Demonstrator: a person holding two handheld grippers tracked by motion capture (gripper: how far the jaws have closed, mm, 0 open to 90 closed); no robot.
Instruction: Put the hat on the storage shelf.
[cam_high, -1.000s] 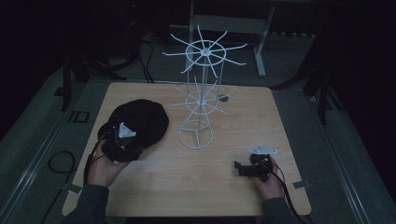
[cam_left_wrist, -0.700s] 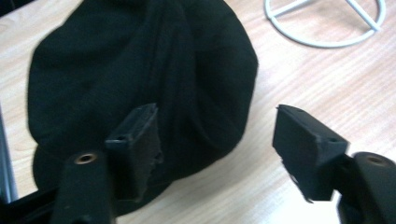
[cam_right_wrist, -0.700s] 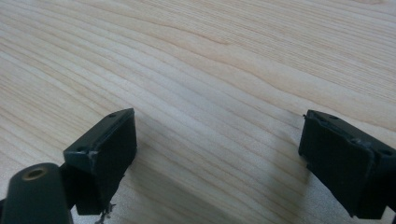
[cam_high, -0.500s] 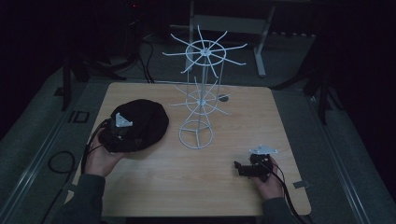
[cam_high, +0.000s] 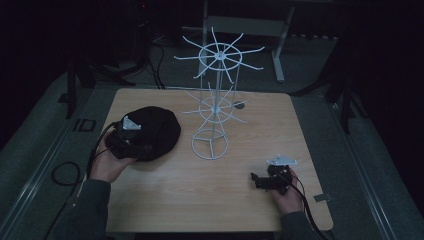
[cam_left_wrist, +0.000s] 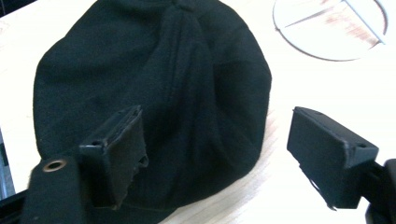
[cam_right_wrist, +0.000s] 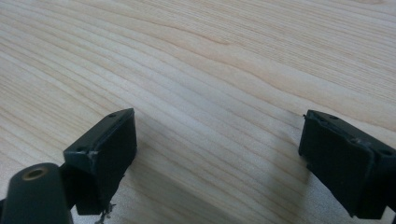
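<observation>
A black fabric cap (cam_high: 157, 129) lies on the left part of the wooden table (cam_high: 260, 125). My left gripper (cam_high: 126, 136) hovers at the cap's near-left edge. In the left gripper view it (cam_left_wrist: 215, 126) is open: one jaw stands over the cap (cam_left_wrist: 177, 88), the other over bare wood to its right. A white wire rack (cam_high: 216, 102) with spoke-like arms on two levels stands at the table's centre, and its base ring (cam_left_wrist: 327, 32) shows just beyond the cap. My right gripper (cam_high: 261, 180) rests low at the front right, open over bare wood (cam_right_wrist: 217, 126).
The rack's arms spread wide above the table's middle and back. Cables trail from both grippers toward the person's side. A small dark mark (cam_high: 239, 105) sits behind the rack. The floor around the table is dark, with a metal frame (cam_high: 280, 45) behind.
My left gripper has moved forward from the cap's near edge to stand over the cap. The right gripper and the rack have stayed put.
</observation>
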